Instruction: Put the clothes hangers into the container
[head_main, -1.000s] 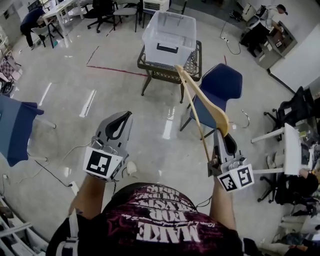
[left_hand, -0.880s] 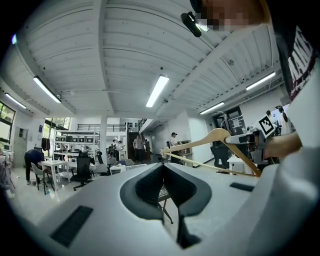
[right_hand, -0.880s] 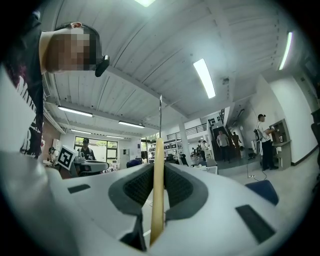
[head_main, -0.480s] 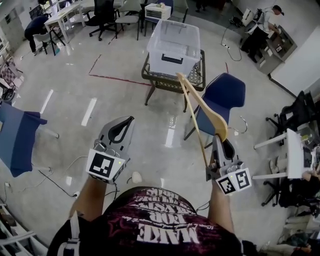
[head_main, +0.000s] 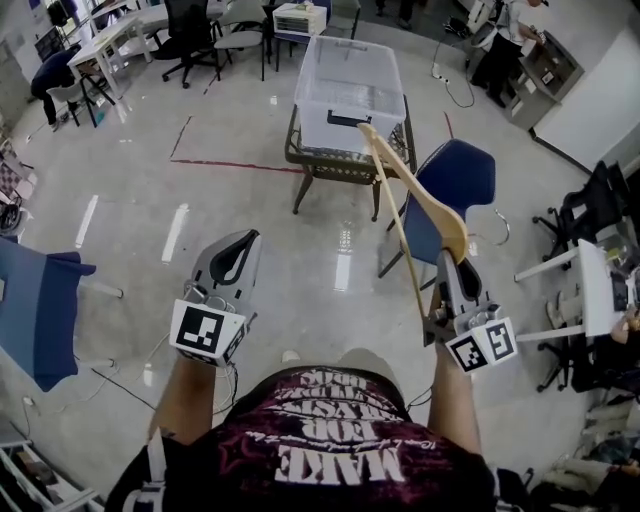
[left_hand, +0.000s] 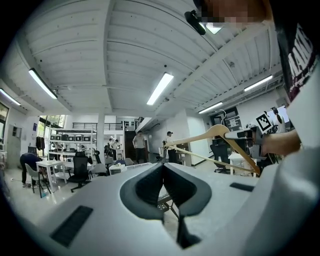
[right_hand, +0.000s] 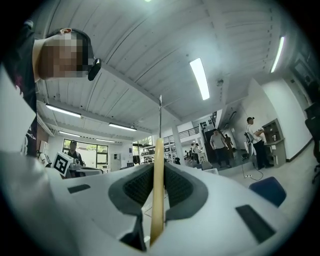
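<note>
A clear plastic container (head_main: 350, 75) stands on a dark wire-sided table (head_main: 345, 152) ahead of me. My right gripper (head_main: 452, 264) is shut on a wooden clothes hanger (head_main: 412, 185), gripping it at its wide curved end. The hanger's long arm slants up and left, and its tip reaches the container's front wall. In the right gripper view the hanger (right_hand: 157, 210) stands edge-on between the jaws of the right gripper (right_hand: 159, 166). My left gripper (head_main: 243, 243) hangs at the left over the floor, shut and empty. The left gripper (left_hand: 163, 169) view shows its jaws pressed together, with the hanger (left_hand: 215, 134) to the right.
A blue chair (head_main: 447, 182) stands just right of the table, under the hanger. Another blue chair (head_main: 38, 300) is at the far left. A white desk (head_main: 590, 295) and dark office chairs crowd the right edge. Desks, chairs and people fill the back of the room.
The container and its table have come closer and more central in the head view. The hanger's tip now overlaps the container's front wall. Both grippers keep their hold and pose.
</note>
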